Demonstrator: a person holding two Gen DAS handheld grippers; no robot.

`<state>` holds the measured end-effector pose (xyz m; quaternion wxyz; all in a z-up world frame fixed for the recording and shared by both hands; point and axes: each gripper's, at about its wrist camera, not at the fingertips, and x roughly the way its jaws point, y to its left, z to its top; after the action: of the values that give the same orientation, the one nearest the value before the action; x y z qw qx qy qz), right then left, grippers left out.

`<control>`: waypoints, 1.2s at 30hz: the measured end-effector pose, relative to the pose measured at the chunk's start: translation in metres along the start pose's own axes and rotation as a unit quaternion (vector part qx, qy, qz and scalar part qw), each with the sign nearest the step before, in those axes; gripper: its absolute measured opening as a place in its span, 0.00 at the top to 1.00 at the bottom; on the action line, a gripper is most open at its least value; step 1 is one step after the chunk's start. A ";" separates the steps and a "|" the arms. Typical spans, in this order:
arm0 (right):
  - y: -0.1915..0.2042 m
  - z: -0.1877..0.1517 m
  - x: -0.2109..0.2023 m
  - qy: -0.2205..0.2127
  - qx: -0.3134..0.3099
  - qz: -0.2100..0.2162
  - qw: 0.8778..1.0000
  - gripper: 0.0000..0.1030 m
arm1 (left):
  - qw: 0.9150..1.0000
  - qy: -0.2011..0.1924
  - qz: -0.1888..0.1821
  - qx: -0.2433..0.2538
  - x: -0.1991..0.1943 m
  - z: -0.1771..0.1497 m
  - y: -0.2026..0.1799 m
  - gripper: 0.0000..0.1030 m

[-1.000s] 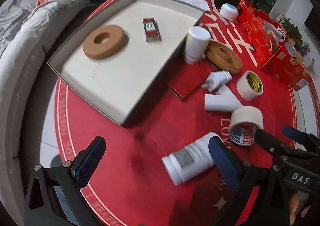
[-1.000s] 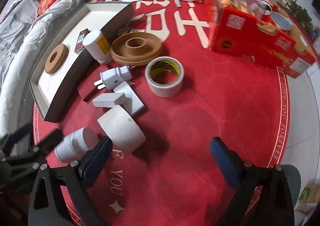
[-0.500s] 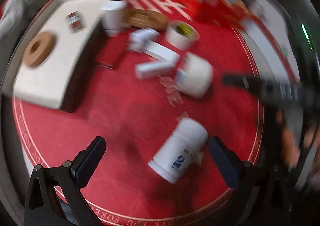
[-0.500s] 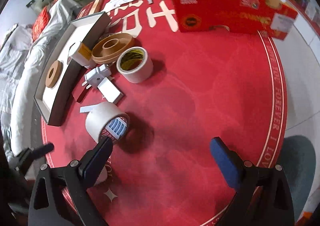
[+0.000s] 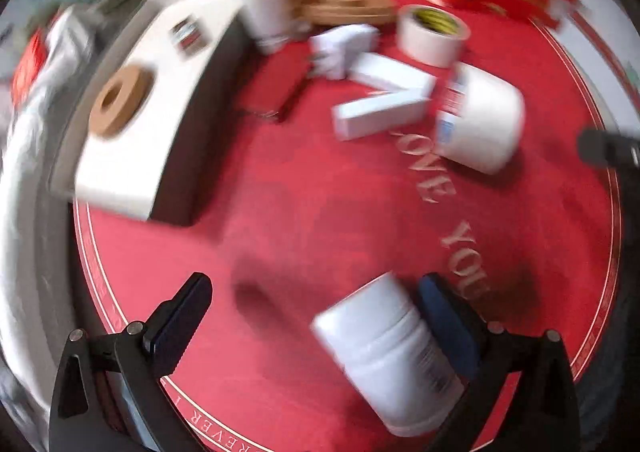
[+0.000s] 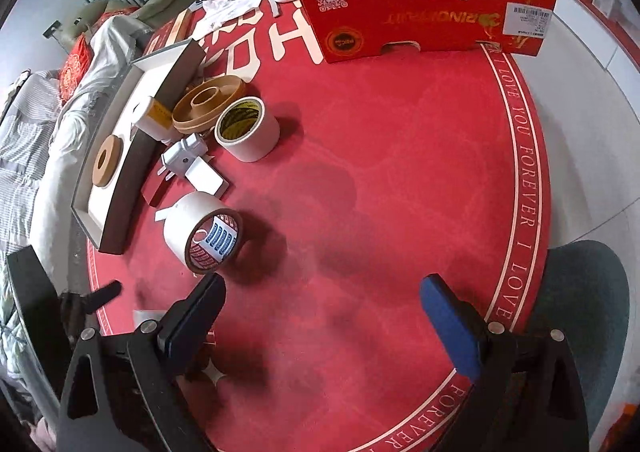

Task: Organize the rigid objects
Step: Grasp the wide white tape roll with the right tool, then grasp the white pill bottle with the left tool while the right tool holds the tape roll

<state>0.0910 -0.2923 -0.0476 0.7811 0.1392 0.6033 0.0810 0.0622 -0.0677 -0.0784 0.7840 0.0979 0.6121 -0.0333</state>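
- While the left wrist view is smeared by blur, it alone shows a white bottle (image 5: 394, 356) lying on the red tablecloth (image 5: 304, 211) between the wide-spread fingers of the left gripper (image 5: 312, 316), against the right finger (image 5: 448, 324).
- The right wrist view is sharp: right gripper (image 6: 320, 312) wide, holding nothing; tape roll (image 6: 204, 232) on its side, near the tray (image 6: 120, 211).
- The bottle's label is unreadable; firm contact cannot be confirmed.
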 end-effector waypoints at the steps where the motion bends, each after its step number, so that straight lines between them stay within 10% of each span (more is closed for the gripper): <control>1: 0.002 0.000 0.001 0.002 -0.002 0.001 1.000 0.04 | 1.000 0.004 -0.009 -0.011 0.001 -0.001 0.004 0.00; 19: 0.091 0.023 0.048 0.018 -0.154 -0.017 0.988 0.06 | 0.986 0.013 -0.090 -0.137 -0.004 -0.024 0.071 0.00; 23: 0.094 0.025 0.060 0.041 -0.148 -0.012 0.988 0.45 | 0.979 -0.015 -0.100 -0.176 -0.020 -0.033 0.104 0.00; 30: 0.081 0.016 0.055 0.030 -0.129 -0.004 0.991 0.45 | 0.950 -0.065 -0.141 -0.272 -0.037 -0.055 0.153 0.00; 36: 0.078 0.001 0.044 0.030 -0.142 0.010 0.989 0.45 | 0.975 -0.011 -0.157 -0.157 -0.045 -0.052 0.141 0.00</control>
<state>0.1065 -0.2052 -0.0627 0.7734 0.0303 0.6076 0.1780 0.0257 0.0774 -0.0307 0.7816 -0.1244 0.6083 -0.0602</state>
